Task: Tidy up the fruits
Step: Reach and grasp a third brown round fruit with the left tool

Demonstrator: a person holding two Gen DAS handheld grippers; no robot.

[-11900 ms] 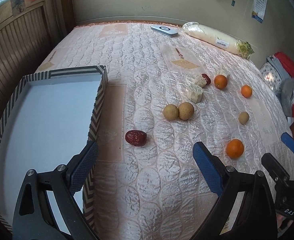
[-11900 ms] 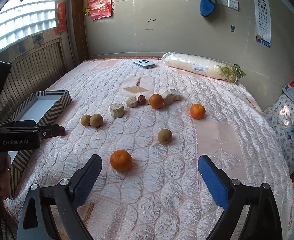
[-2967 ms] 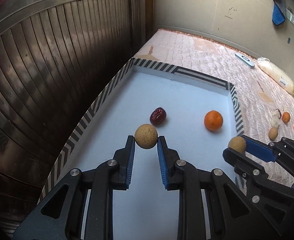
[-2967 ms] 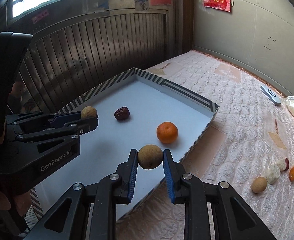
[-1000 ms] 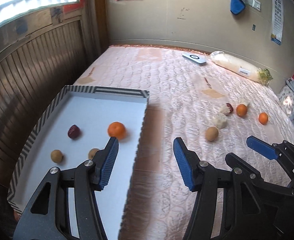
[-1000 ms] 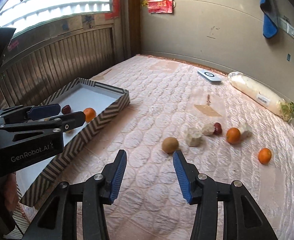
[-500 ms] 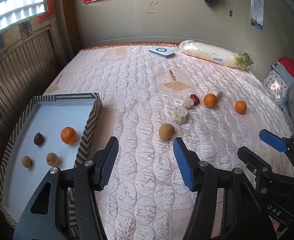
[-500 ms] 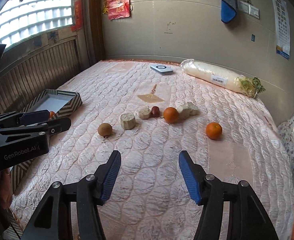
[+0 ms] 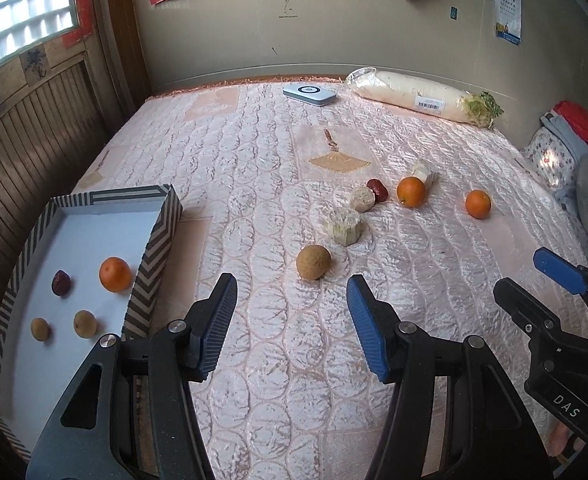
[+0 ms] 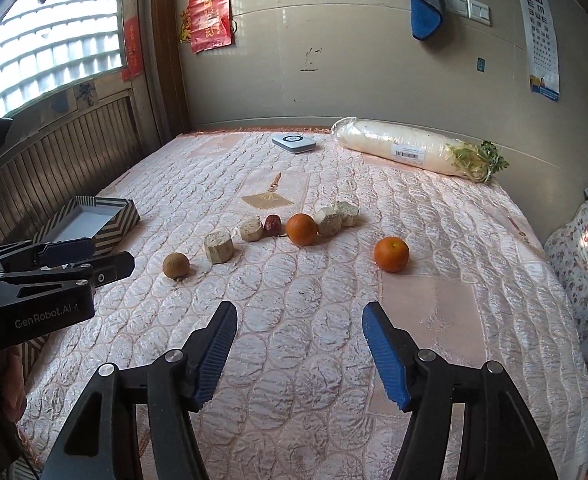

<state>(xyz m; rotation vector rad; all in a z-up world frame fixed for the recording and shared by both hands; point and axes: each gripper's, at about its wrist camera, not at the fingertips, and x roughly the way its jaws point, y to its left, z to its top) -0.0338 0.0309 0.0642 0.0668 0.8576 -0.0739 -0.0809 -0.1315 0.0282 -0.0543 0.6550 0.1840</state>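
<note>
A striped box [image 9: 155,240] at the left holds an orange [image 9: 114,274], a red date [image 9: 60,282] and two brown longans [image 9: 85,322]. On the pink quilt lie a brown longan [image 9: 313,262], a red date [image 9: 376,189], two oranges [image 9: 410,191] [image 9: 478,204] and pale cut chunks [image 9: 346,225]. My left gripper [image 9: 291,322] is open and empty, just short of the loose longan. My right gripper [image 10: 300,350] is open and empty, short of the nearer orange [image 10: 391,254]. The longan [image 10: 176,266] lies to its left.
A wrapped white radish [image 9: 418,96] and a small white device [image 9: 310,93] lie at the far edge by the wall. Wooden panelling [image 9: 21,152] runs along the left side. Clothes [image 9: 574,148] are piled at the right edge.
Both grippers let their longans go in the box, opened, and swung right over the quilt. In the last half second they moved closer to the loose fruit.
</note>
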